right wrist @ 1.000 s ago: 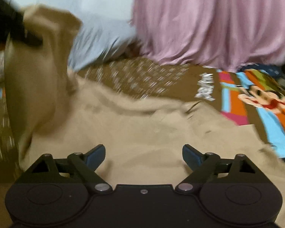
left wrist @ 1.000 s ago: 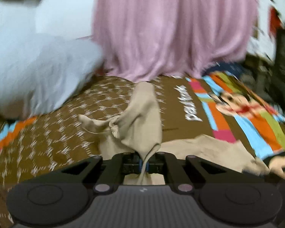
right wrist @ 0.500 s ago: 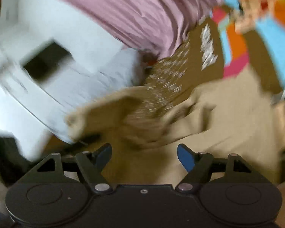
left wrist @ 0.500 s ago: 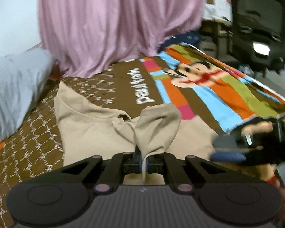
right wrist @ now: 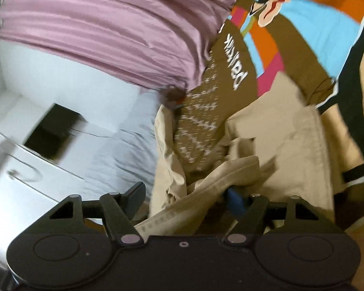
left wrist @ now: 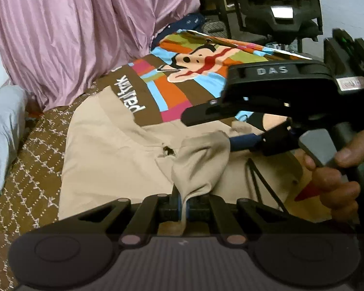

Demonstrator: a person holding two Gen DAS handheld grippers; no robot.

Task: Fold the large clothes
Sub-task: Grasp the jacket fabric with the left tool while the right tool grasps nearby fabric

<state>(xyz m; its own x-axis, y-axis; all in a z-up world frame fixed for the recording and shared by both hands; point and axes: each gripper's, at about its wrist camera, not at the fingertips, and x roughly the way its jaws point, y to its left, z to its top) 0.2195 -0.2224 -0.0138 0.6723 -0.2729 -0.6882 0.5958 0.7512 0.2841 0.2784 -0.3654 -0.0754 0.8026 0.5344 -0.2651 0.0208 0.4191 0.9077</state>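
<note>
While your left tongs [left wrist: 183,208] sit pinched tight on a raised fold of the beige cotton garment [left wrist: 114,155], they tilt down toward the bed and the cloth rises from between the pads in a soft, rounded peak. Your right tongs [right wrist: 186,197] come in rolled onto their side, jaws closing from wide, with a ribbed hem of the same garment lying between the fingers; the blue pad [right wrist: 234,200] of one finger is at the cloth, but whether it presses yet you cannot tell from the blur. In the left view your right hand [left wrist: 335,169] wraps the black handle of that tool, fingers curled on the grey trigger, just right of the pinched fold.

Against a second ago, the garment now lies smoothed and spread over the bed rather than hanging bunched, and your right tool has swung in beside the left one and tipped over sideways.

Beyond the tongs the garment lies flat on the brown patterned bedspread [left wrist: 29,184], its weave matte and lightly creased, a small dark opening near the middle. Farther off are the striped cartoon-print blanket [left wrist: 201,60], a grey pillow [left wrist: 2,131], the pleated pink satin curtain [left wrist: 72,36], and a black mesh office chair [left wrist: 279,7].
</note>
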